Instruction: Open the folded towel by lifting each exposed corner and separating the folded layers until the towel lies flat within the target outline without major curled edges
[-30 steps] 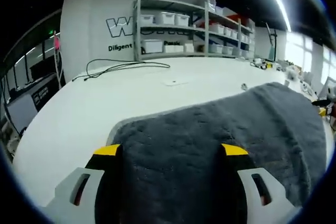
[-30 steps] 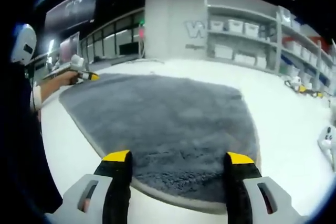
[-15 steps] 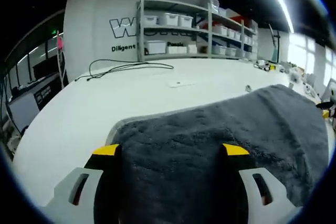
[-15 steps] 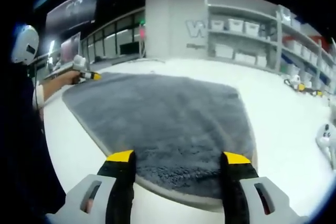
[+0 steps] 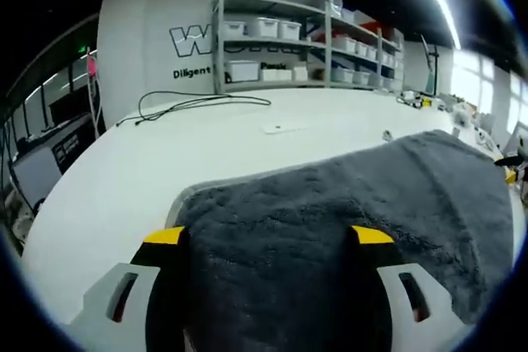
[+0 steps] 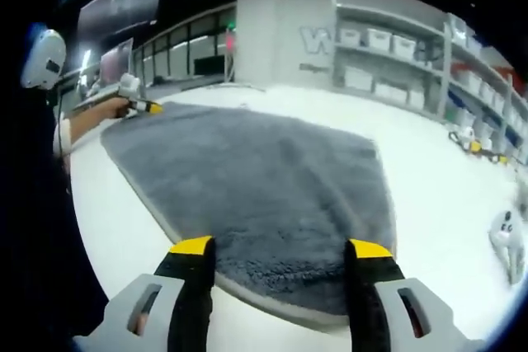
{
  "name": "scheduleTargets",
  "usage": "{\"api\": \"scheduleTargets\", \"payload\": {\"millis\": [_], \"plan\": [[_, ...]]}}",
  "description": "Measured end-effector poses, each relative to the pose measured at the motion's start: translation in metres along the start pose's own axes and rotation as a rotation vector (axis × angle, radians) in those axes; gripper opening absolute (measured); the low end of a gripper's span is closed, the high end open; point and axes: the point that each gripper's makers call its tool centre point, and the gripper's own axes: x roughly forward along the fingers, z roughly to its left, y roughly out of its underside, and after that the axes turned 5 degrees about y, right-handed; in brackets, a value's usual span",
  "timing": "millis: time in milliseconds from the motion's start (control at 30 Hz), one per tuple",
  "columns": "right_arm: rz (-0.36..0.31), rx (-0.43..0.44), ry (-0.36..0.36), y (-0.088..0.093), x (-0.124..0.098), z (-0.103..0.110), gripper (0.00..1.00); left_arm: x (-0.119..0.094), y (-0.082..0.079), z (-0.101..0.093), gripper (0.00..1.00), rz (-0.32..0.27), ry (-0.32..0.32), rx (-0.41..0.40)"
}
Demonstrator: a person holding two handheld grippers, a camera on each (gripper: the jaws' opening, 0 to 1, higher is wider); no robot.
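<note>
A dark grey towel [image 6: 256, 179] lies spread out on the white table [image 6: 445, 204]. In the right gripper view my right gripper [image 6: 280, 247] is open, its yellow-tipped jaws standing over the towel's near edge with nothing pinched. My left gripper [image 6: 136, 105] appears there at the towel's far left corner, held by a person's arm [image 6: 82, 125]. In the left gripper view the left gripper [image 5: 268, 237] is open and wide, and the towel [image 5: 346, 204] runs between and under its jaws, its edge just ahead of the tips.
Shelves with white bins [image 5: 272, 47] stand behind the table. A black cable [image 5: 194, 105] and a small flat white object [image 5: 276, 129] lie on the far tabletop. Small items [image 6: 474, 144] and a white figure [image 6: 505, 232] sit to the towel's right.
The right gripper view has shifted slightly and its jaws have closed in a little. The left gripper view and the towel look the same.
</note>
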Motion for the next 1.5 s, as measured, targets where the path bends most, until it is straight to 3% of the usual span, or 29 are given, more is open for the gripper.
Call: {"api": "scheduleTargets", "payload": {"millis": [133,267,367,500,667,833,967,1500], "plan": [[-0.012,0.003,-0.006,-0.002,-0.003,-0.004,0.63,-0.005,0.002,-0.01,0.9,-0.011,0.059,0.008],[-0.048,0.043,0.019,-0.007,-0.005,-0.012,0.61,-0.018,0.002,-0.015,0.91,-0.027,0.069,0.019],[-0.036,0.05,0.021,-0.005,-0.004,-0.013,0.64,-0.032,0.005,-0.019,0.91,-0.042,0.071,0.003],[-0.016,0.044,0.019,0.002,0.001,-0.012,0.71,-0.048,0.013,-0.027,0.9,-0.046,0.089,-0.025],[-0.023,0.088,0.006,0.007,0.003,-0.013,0.74,-0.076,0.031,-0.048,0.89,-0.028,0.103,0.009],[-0.048,0.098,-0.003,0.008,0.003,-0.013,0.75,-0.095,0.048,-0.06,0.89,-0.002,0.094,0.053],[-0.075,0.111,-0.02,0.007,0.002,-0.013,0.75,-0.11,0.057,-0.061,0.88,-0.02,0.074,0.018],[-0.057,0.079,-0.032,0.007,0.003,-0.015,0.73,-0.137,0.062,-0.077,0.86,-0.088,0.06,-0.075]]}}
